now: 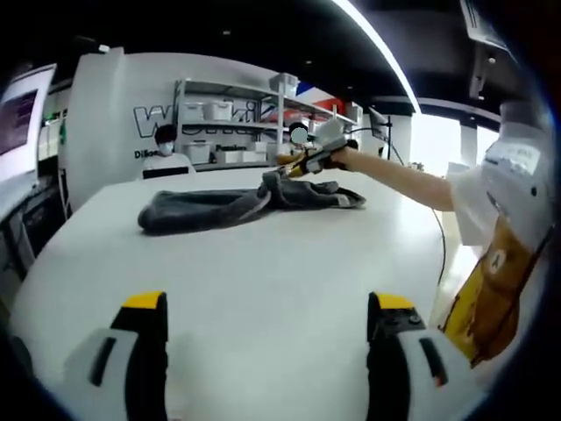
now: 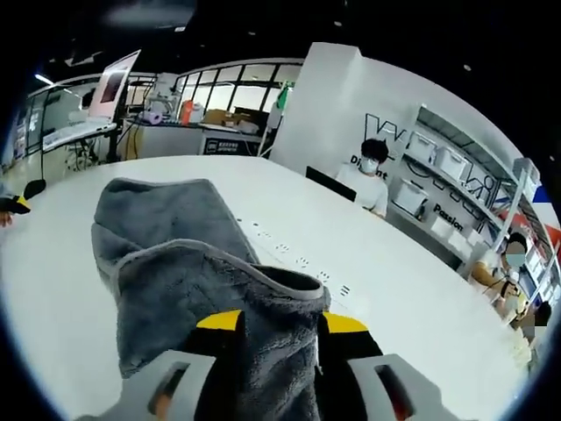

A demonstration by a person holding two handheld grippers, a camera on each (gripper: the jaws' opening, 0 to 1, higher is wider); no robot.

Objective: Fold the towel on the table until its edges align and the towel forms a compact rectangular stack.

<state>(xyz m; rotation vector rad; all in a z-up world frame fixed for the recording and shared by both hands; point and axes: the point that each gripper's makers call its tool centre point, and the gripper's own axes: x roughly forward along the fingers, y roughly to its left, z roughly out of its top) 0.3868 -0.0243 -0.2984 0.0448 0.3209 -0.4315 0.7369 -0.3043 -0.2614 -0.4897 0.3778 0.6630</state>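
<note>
In the left gripper view, the left gripper (image 1: 267, 320) hovers low over the white table (image 1: 263, 281), its two yellow-tipped jaws spread wide apart with nothing between them. Well ahead, across the tabletop, the grey towel (image 1: 237, 206) lies in a long rumpled heap. At its far right end the right gripper (image 1: 317, 158) has a corner of the cloth pinched and lifted a little off the surface; a person's bare arm (image 1: 403, 180) reaches in from the right edge to hold that tool. Behind the table stand white shelves (image 1: 237, 123) with storage boxes, and a seated person (image 1: 166, 153) faces the table (a dark laptop lid shows just in front).

In the right gripper view, the right gripper (image 2: 280, 338) is clamped on the towel (image 2: 188, 263): a thick fold of grey fleece fills the gap between the yellow-tipped jaws and drapes forward from them. The rest of the cloth spreads away onto the table (image 2: 377, 263), one hemmed edge curling over on top. The left gripper's tip (image 2: 13, 204) peeks in at the far left edge. A seated person (image 2: 368, 175) and shelves (image 2: 456, 175) sit beyond the table's far side.
</note>
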